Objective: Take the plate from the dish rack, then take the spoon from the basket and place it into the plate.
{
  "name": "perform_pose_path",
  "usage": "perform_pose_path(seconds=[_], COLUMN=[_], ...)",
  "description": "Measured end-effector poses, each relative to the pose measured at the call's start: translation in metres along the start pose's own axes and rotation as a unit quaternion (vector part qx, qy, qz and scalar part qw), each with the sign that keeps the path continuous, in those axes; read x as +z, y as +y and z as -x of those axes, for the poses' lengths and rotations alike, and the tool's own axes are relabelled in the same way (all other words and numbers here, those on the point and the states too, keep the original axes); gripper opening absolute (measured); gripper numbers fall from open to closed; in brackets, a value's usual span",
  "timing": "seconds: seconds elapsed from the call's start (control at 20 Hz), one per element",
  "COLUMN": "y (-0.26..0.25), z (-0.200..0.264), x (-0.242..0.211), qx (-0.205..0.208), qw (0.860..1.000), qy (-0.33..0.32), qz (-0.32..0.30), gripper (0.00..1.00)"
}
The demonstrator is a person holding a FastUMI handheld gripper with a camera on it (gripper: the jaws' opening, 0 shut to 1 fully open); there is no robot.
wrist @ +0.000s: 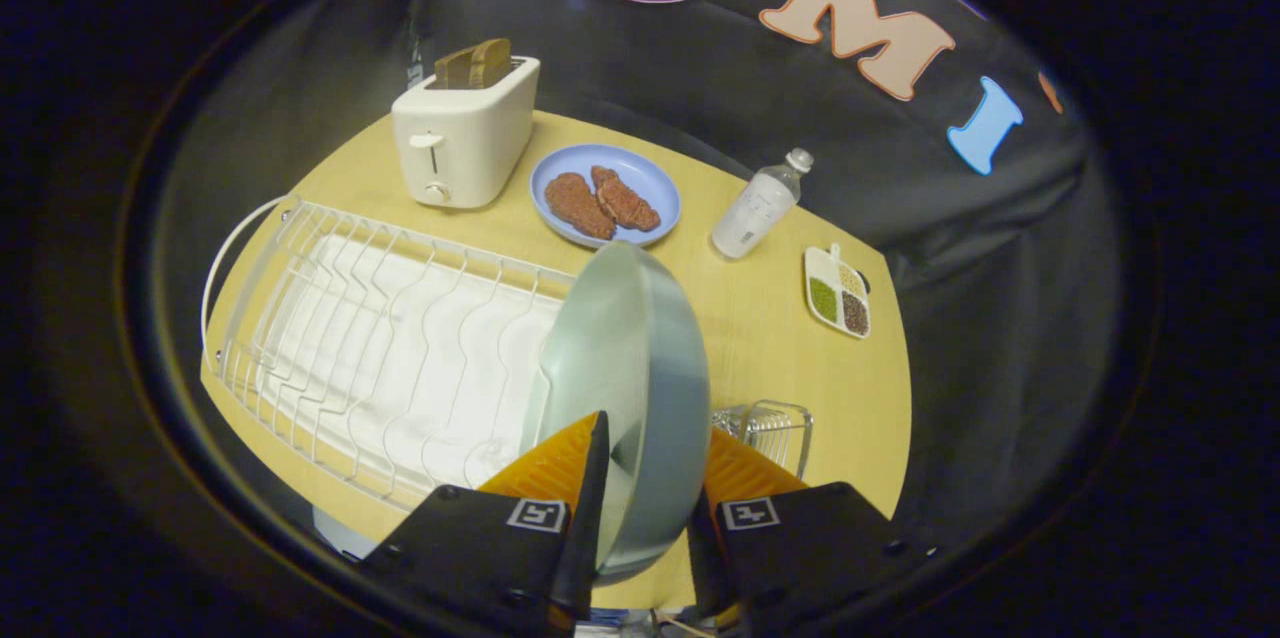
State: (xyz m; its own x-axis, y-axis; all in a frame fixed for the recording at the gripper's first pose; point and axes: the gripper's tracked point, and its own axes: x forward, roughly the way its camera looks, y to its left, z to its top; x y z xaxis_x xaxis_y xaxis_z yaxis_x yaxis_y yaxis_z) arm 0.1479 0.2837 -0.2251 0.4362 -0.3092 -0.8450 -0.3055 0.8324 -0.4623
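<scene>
The plate [625, 388] is held on edge between the two fingers of the tool [645, 508], which are pinched on its lower rim, one finger on each face. It is seen at the near end of the dish rack [380, 348], apparently lifted out of or just above the wires; contact with the rack cannot be told. The rack lies on the desk [790, 338].

Orientation: the plate is nearly upright, edge-on to the camera, hollow face turned toward the rack, back turned toward the small wire basket [770, 428] just beside the right finger. As a round thing, no true long axis is offered; its visible long line runs from the fingers forward and slightly up toward the blue plate [655, 183] with two browned pieces.

Step in hand, as judged: carrying the plate clear of the rack and setting it down. For this to be done well, the grip is best kept firm on the rim, the plate raised clear of the wires before any sideways travel, then tilted flat, hollow side up, over bare desk near the basket. The bottle [755, 208] and the divided dish [838, 293] are well apart from that spot. The spoon cannot be made out in the basket
</scene>
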Motion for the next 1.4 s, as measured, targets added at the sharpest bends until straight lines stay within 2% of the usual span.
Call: perform_pose_path(seconds=[0.1,0.2,0.35,0.55,0.8,0.95,1.2,1.3,1.4], y=[0.003,-0.010,-0.005,-0.003,-0.012,-0.010,0.003,0.010,0.018], z=[0.003,0.006,0.010,0.012,0.012,0.015,0.030,0.038,0.045], x=[0.010,0.019,0.017,0.023,0.030,0.036,0.053,0.060,0.060], qx=[0.006,-0.017,-0.010,-0.007,-0.041,-0.062,-0.109,-0.106,-0.077], qw=[1.000,0.999,1.000,0.999,0.999,0.998,0.990,0.988,0.992], qy=[-0.014,-0.026,-0.029,-0.026,-0.018,-0.024,-0.045,-0.056,-0.055], qz=[-0.012,-0.020,-0.004,-0.023,-0.026,0.000,0.080,0.097,0.088], gripper=[0.39,0.37,0.34,0.33,0.32,0.30,0.30,0.30,0.30])
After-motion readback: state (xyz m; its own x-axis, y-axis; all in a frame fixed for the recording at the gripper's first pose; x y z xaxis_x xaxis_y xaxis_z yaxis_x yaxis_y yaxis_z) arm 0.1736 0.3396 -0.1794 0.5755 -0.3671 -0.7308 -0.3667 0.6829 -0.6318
